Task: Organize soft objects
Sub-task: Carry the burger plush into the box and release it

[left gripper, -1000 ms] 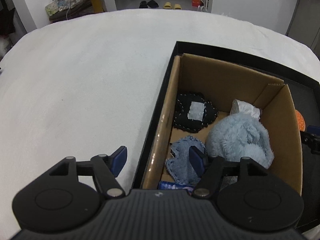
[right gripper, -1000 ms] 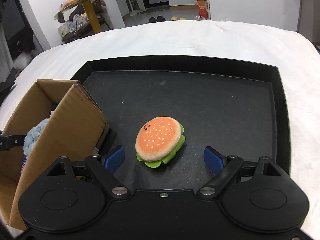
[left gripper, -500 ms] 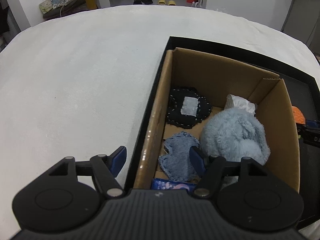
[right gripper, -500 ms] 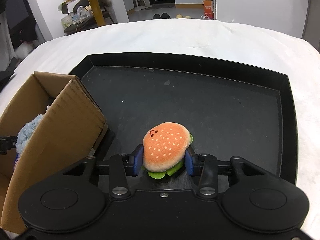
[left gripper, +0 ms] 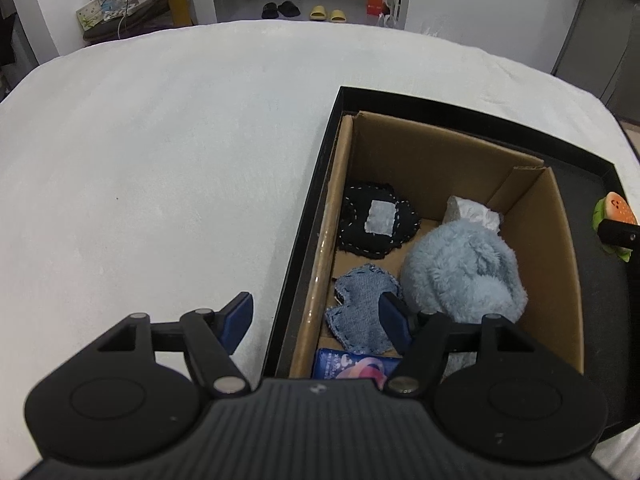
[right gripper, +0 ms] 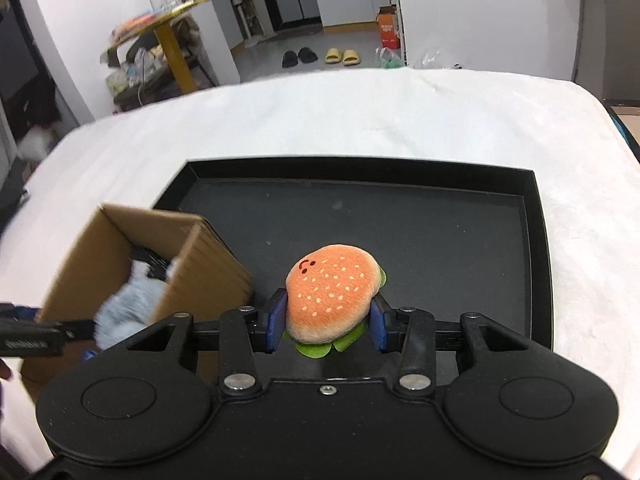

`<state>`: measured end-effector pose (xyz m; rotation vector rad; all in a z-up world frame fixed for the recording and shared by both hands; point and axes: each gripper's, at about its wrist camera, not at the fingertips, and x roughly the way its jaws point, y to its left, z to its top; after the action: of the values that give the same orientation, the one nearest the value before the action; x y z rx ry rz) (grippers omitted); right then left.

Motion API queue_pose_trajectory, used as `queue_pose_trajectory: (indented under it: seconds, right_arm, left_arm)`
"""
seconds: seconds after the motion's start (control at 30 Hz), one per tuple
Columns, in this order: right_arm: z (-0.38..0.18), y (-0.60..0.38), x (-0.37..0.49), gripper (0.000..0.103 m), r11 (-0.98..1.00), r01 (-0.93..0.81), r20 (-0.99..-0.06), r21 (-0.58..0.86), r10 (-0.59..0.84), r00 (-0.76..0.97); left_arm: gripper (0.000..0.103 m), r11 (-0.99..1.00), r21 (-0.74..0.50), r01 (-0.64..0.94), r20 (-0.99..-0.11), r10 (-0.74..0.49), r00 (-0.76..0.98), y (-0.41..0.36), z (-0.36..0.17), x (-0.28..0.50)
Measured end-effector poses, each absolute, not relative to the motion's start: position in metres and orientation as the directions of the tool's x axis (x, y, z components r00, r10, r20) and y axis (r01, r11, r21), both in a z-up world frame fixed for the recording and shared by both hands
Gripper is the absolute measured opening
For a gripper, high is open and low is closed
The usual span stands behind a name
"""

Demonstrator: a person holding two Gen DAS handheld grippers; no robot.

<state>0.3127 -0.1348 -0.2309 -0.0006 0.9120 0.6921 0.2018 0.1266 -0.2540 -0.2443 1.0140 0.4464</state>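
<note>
Above the black tray, the right claw is clenched on the burger plush. At nine o'clock stands the cardboard box. The left claw hangs released astride its rim.

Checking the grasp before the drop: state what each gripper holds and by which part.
The right gripper clamps the burger plush across the two sides of its bun, lettuce hanging below. The left gripper holds nothing; its jaws stand open above the cardboard box.

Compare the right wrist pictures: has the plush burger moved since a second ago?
Yes. The plush burger lay on the black tray floor between open fingers; now the right gripper is clamped on it, lifted clear of the tray.
</note>
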Motion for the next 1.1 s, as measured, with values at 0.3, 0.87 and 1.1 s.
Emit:
queue_pose_trajectory:
  seconds: [0.3,0.87,1.1]
  right_arm:
    - [-0.200,-0.127,0.295,0.041,0.759,-0.567,-0.684,0.319,0.599,0.417]
    - [-0.173,-0.090,0.264,0.041,0.643,-0.700,-0.659,0.312,0.677,0.328]
    - [-0.171,-0.072,0.242,0.042,0.568,-0.771,-0.684,0.288,0.685,0.250]
  left_arm:
    - [0.065,0.879,-0.040,-0.476,-0.859,0.213,0.466,0.131,-0.251,0.187]
    - [0.034,0.881,-0.082,-0.466,-0.846,0.186,0.499,0.128,-0.257,0.161]
    - [0.012,0.886,-0.089,-0.455,-0.843,0.176,0.509,0.130,-0.258,0.158]
